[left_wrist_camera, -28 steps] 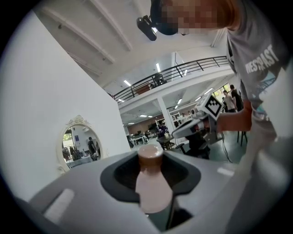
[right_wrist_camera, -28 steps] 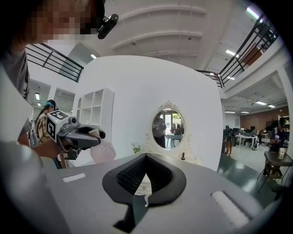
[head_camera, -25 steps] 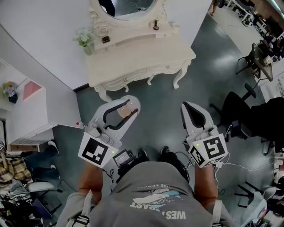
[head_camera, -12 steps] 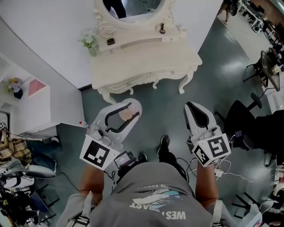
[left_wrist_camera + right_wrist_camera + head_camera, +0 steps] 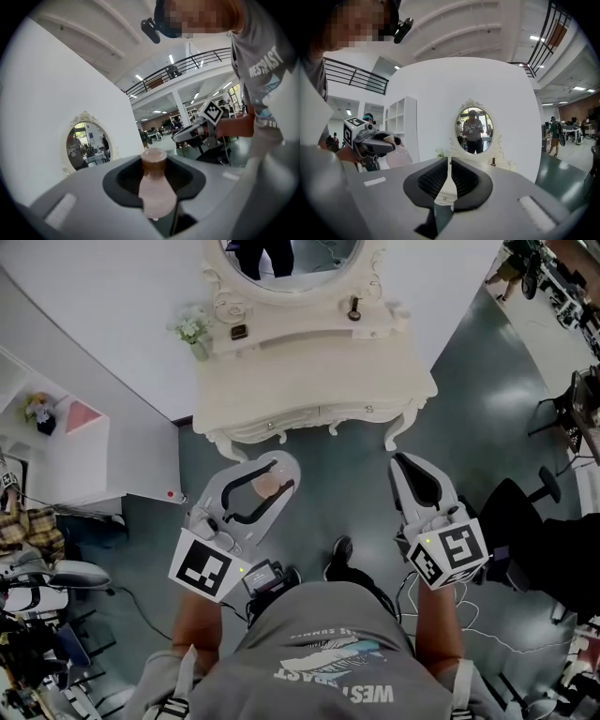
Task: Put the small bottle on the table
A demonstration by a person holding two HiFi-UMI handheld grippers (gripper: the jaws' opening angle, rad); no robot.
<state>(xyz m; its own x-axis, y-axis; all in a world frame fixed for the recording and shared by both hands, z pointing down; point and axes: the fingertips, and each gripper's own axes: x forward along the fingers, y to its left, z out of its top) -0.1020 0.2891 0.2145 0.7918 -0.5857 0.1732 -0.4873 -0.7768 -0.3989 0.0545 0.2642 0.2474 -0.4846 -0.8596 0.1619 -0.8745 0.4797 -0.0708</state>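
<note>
The white dressing table (image 5: 319, 362) now sits fuller and nearer in the head view than it did a second ago. Its front edge has closed toward the tips of both grippers as the person walks up to it. Both grippers keep much the same place ahead of the body.

The left gripper (image 5: 272, 470) holds the small pink bottle (image 5: 157, 192), its jaws part-way open and pressed against the bottle's sides. The brown cap is uppermost and the rounded body hangs below the pads, so the bottle's long axis stands roughly upright. The right gripper (image 5: 449, 180) has its pads drawn almost together with only a thin slit between them, and nothing is in it.

The coming move depends on where the tabletop lies from the bottle. It is straight ahead of the left jaws, past their tips, and the bottle is over the grey floor, not yet above the top. The oval mirror (image 5: 473, 129) and the small things on the rear shelf stand further back. I judge the bare front part of the top to be the nearest landing place. The left hand has to carry on forward over the edge before lowering, while the right one seems to have no part.
</note>
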